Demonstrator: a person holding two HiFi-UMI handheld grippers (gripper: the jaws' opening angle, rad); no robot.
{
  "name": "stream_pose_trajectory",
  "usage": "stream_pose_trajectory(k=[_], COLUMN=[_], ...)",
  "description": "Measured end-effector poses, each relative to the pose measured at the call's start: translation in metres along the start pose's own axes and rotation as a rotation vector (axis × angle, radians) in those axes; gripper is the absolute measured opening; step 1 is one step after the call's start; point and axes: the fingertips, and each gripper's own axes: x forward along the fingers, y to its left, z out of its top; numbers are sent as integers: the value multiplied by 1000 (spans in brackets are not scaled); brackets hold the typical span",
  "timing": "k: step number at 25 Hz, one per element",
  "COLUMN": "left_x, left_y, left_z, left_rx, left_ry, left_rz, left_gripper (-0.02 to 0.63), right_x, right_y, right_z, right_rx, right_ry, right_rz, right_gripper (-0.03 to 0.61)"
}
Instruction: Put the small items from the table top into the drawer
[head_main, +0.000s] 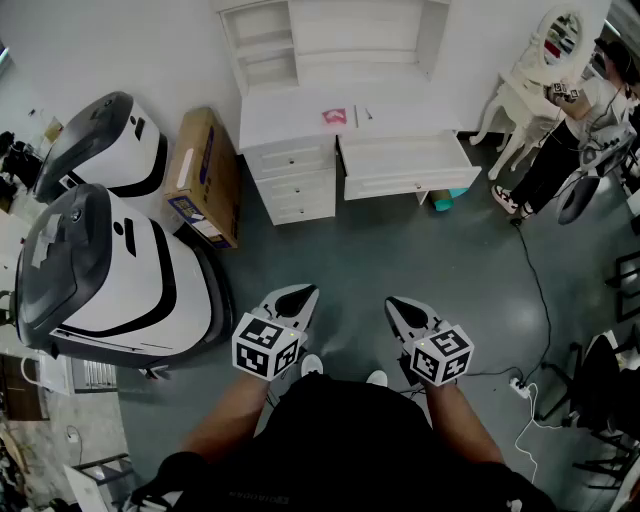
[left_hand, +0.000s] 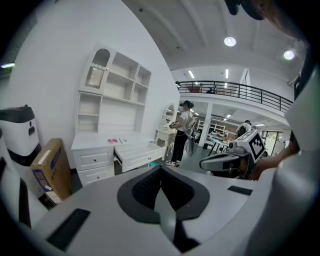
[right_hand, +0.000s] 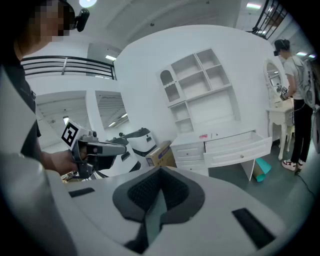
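A white desk (head_main: 300, 125) with a hutch stands across the floor from me. On its top lie a small pink item (head_main: 336, 116) and a thin pen-like item (head_main: 366, 113). Its wide drawer (head_main: 405, 162) is pulled open to the right of a stack of shut drawers. My left gripper (head_main: 299, 295) and right gripper (head_main: 402, 307) are held low near my body, far from the desk, both shut and empty. The left gripper view shows the pink item (left_hand: 112, 140) and the open drawer (left_hand: 137, 153). Both also show in the right gripper view, the pink item (right_hand: 203, 135) and the drawer (right_hand: 240, 145).
Two large white-and-black machines (head_main: 110, 265) and a tilted cardboard box (head_main: 205, 175) stand left of the desk. A teal object (head_main: 441, 201) lies under the open drawer. A person (head_main: 565, 130) stands at a white vanity at the right. Cables (head_main: 540, 300) run over the grey floor.
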Motion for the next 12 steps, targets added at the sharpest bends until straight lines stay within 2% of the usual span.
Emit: stream_pose_trajectory(k=[12], left_x=[1], left_y=[-5], left_z=[1], left_rx=[3], left_ry=[0], left_rz=[-9], left_gripper=[11], right_x=[0], right_y=[2], right_z=[-1], right_rx=[-7], right_ry=[6], right_rz=[14], right_gripper=[26])
